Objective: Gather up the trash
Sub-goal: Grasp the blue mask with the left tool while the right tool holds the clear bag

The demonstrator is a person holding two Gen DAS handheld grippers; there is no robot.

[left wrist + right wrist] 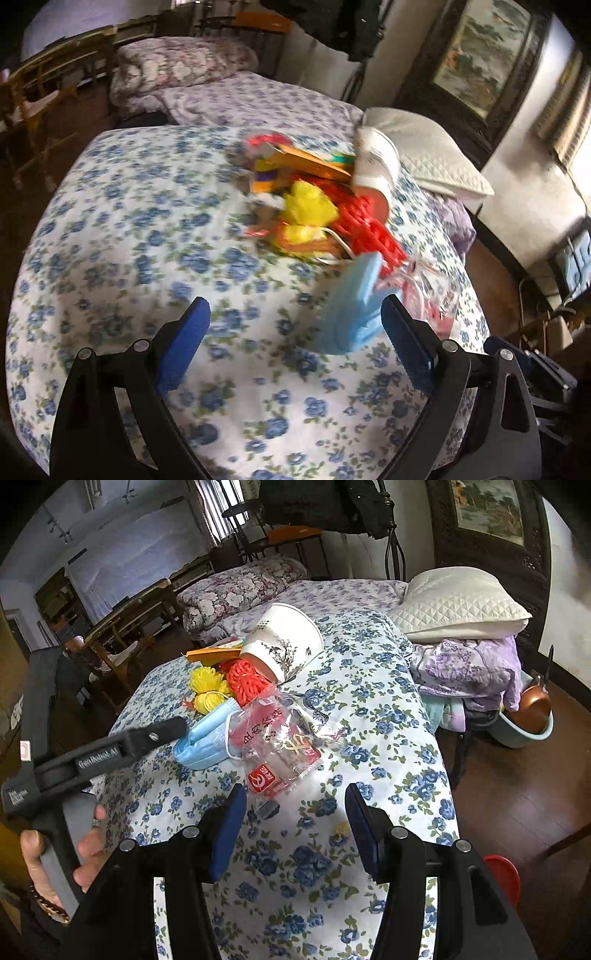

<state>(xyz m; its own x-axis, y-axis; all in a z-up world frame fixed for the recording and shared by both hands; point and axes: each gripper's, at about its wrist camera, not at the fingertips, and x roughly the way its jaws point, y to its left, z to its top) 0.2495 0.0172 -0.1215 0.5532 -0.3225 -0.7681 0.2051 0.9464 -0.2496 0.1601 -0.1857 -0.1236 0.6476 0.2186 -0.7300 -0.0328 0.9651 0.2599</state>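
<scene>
Jaws apart; paper cup (284, 646) tipped, mouth up-left.

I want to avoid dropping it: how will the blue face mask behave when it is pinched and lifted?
The blue face mask looks like thin folded fabric, so probably floppy and light. Its loose white ear loop may snag the clear plastic bag touching it.

Right gripper (295, 827) hovering open over floral sheet (388, 709), near clear red-printed bag (280, 749), blue mask (205, 744) and tipped paper cup (284, 642).
</scene>
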